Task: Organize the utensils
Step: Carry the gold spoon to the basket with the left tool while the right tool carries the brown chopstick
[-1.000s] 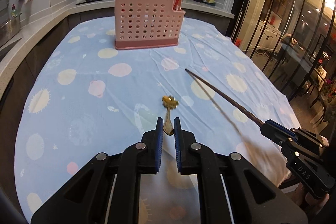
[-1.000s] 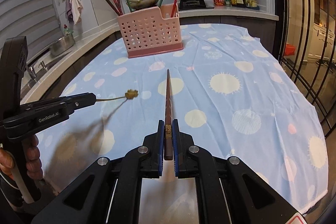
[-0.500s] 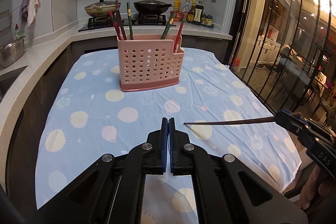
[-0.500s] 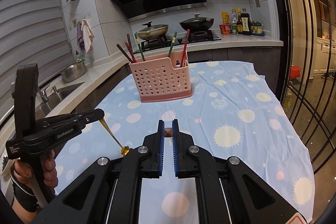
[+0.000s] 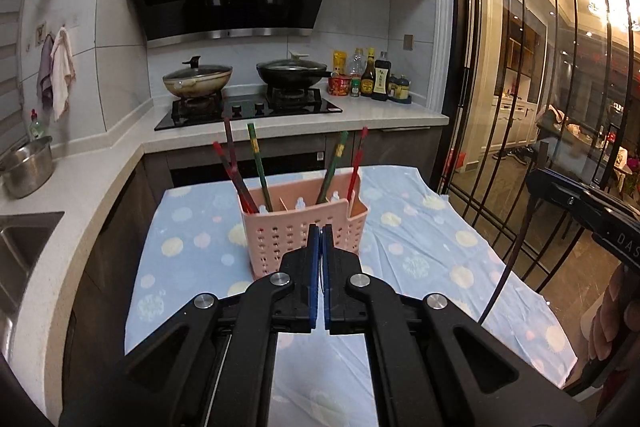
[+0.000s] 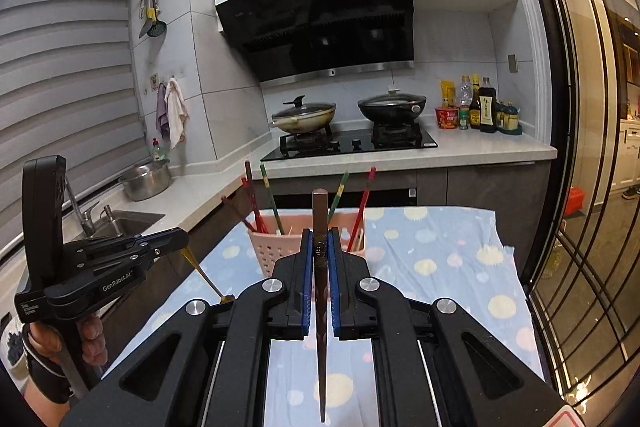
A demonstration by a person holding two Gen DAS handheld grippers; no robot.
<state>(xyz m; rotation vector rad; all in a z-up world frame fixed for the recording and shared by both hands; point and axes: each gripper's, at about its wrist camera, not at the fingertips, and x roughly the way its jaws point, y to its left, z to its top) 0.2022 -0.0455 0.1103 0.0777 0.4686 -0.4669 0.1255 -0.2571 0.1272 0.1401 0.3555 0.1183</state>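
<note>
Tablecloth (image 5: 420, 247), blue with pale dots, is covering the table beside the kitchen counter. Pink perforated caddy (image 5: 280, 239) is standing upright near its far end, already holding several red and green chopsticks (image 5: 256, 163) leaning in its compartments; that is likely the drop point for what both tools are carrying.

Right gripper (image 6: 319, 259) is pinching a dark brown chopstick (image 6: 320, 327) near its thick end, blunt end up and tip hanging straight down, probably so it can drop tip-first into a slot. It is sitting in front of the caddy, apart from it.

Left gripper (image 6: 176, 241) is clamping a small gold spoon (image 6: 202, 273) by the handle, bowl end slanting downward, well short of the caddy. Fingers are reading as pressed nearly together from its own camera, spoon hidden below.
</note>
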